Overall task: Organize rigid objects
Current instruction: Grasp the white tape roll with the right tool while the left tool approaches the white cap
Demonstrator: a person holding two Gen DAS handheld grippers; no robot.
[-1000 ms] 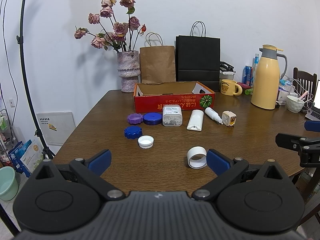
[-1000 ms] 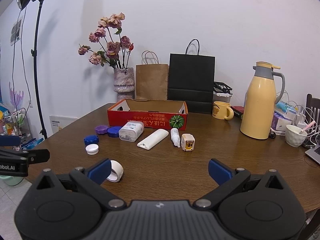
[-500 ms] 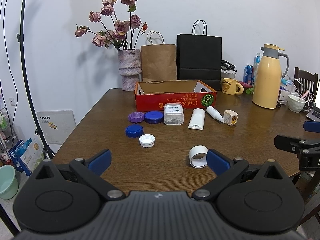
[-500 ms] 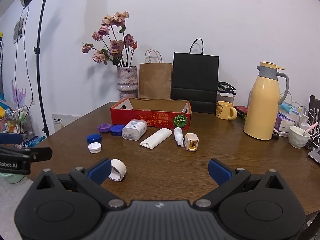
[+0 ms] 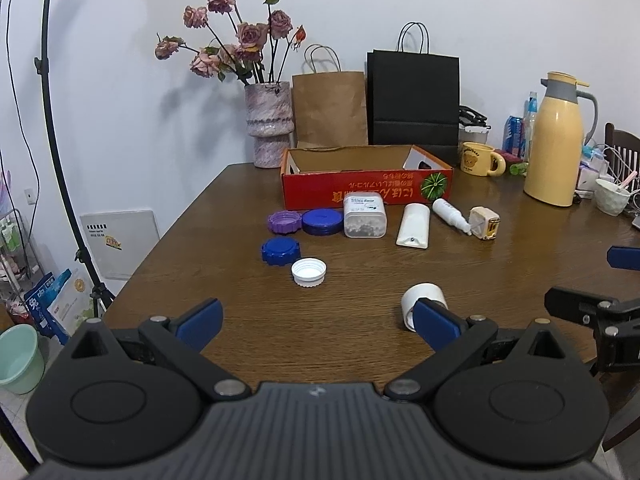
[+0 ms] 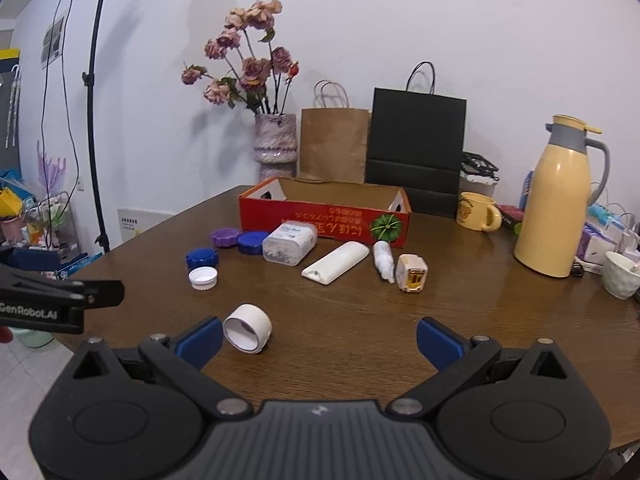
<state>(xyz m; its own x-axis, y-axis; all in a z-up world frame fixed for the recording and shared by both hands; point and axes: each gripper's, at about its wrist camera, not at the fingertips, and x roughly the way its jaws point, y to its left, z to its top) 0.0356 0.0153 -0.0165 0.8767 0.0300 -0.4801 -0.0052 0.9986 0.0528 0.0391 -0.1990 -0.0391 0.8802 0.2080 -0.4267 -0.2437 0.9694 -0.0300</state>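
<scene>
L to R: 4 ribbed plastic caps – purple cap (image 5: pixel 284 222), 2 dark blue caps (image 5: pixel 322 222), white cap (image 5: pixel 308 273) – then clear lidded plastic tub (image 5: pixel 364 221), flat white plastic case (image 5: pixel 414 225), small white bottle (image 5: pixel 451 215), cream cube charger (image 5: pixel 485 223), all just in front of red cardboard tray (image 5: pixel 366 191). White tape roll (image 6: pixel 247 327) alone nr front edge of wooden table (image 5: pixel 352 320); bare wood around it. Left gripper (image 5: pixel 318 320) & right gripper (image 6: pixel 319 338) both spread wide, holding nothing

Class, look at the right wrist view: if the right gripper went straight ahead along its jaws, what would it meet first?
Probably bare brown wooden table: the right gripper has open jaws. Farther on lies the small cream cube-shaped charger, though depth is unclear.
</scene>
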